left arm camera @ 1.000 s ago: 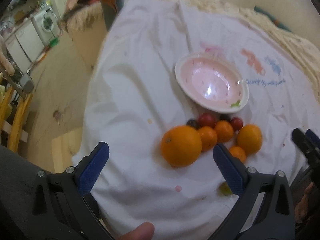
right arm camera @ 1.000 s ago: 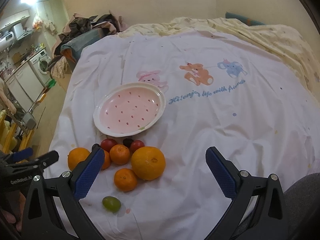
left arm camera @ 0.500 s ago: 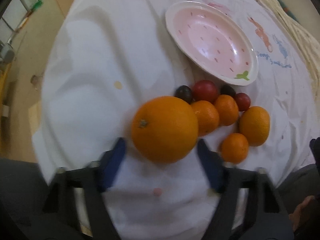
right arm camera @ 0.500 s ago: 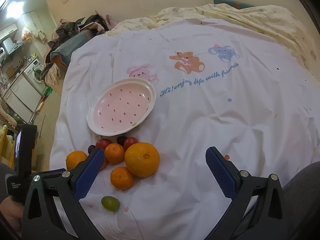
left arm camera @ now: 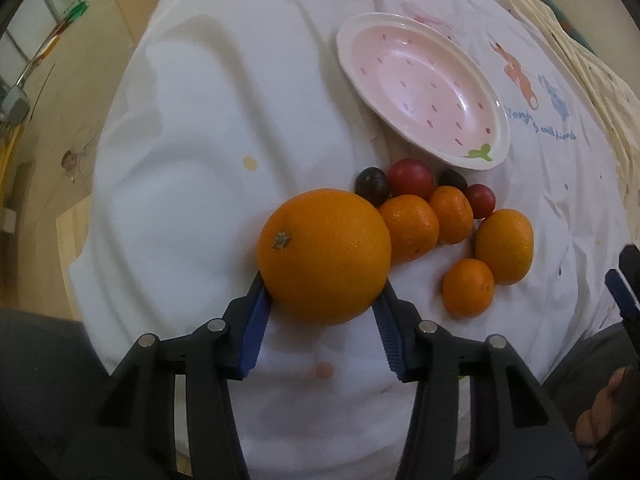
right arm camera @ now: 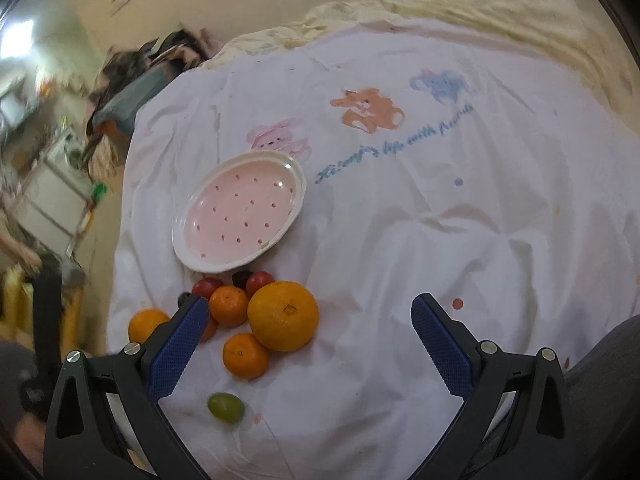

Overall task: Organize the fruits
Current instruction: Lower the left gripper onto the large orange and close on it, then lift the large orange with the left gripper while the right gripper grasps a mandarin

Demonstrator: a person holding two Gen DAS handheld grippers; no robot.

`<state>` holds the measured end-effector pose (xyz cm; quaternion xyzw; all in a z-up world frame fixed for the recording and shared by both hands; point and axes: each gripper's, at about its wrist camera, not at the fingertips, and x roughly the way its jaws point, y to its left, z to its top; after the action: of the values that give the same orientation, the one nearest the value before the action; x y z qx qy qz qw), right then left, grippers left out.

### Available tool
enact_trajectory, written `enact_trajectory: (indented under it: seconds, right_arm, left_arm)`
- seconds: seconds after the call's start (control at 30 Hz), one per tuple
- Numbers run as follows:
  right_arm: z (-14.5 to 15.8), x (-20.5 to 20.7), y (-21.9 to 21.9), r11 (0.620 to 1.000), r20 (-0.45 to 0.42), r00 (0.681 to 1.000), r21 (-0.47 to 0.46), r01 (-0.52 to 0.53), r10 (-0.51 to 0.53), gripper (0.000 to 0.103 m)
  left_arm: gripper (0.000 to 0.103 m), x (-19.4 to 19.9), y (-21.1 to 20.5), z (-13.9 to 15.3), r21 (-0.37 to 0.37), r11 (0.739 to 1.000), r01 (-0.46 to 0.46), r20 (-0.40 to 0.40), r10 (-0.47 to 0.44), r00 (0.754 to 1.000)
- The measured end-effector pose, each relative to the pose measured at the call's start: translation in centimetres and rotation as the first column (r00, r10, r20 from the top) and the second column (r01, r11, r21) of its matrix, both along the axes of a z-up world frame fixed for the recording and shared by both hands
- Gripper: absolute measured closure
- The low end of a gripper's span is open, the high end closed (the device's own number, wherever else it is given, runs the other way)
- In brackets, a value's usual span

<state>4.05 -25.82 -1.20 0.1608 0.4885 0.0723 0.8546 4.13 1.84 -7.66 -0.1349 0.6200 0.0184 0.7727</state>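
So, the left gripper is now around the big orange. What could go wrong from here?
The left gripper touches only the near lower part of the large orange, so the round fruit may slip forward when lifted. The orange touches a mandarin and a dark grape; lifting may roll them across the white cloth. The pink plate looks shallow, so fruit could roll out.

I see a bed under a white cartoon-printed sheet (right arm camera: 400, 240); a pink dotted ceramic plate (right arm camera: 240, 216) lies centre-left, a cluster of oranges and small fruits (right arm camera: 256, 316) below it.

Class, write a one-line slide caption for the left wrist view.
Left gripper closes around the large orange beside smaller fruits, the pink plate beyond.
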Motion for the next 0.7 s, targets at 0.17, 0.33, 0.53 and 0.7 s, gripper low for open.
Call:
enact_trajectory:
  seconds: [0.17,0.33,0.53,0.7]
  right_arm:
    - [-3.8,3.8,0.2,0.991,-0.225,0.971,0.122,-0.059,0.086,0.013]
    - [-7.1,5.4,3.5,0.981,-0.328,0.927,0.121,-0.149,0.181,0.020]
    - [-8.8,5.9,5.2,0.976,-0.346,0.913,0.079,-0.203,0.218,0.031]
    - [-8.7,5.3,4.7,0.972,-0.324,0.918,0.120,-0.200,0.229,0.041]
  left_arm:
    - [0.058,-0.6,0.3,0.4,0.008,1.000,-0.005,0.012,0.005,1.000]
    - [0.058,-0.6,0.4,0.3,0.007,1.000,-0.007,0.011,0.007,1.000]
    - [0.058,-0.6,0.3,0.3,0.013,1.000,-0.014,0.024,0.014,1.000]
    - [0.058,-0.6,0.3,0.7,0.022,0.999,-0.023,0.053,0.022,0.998]
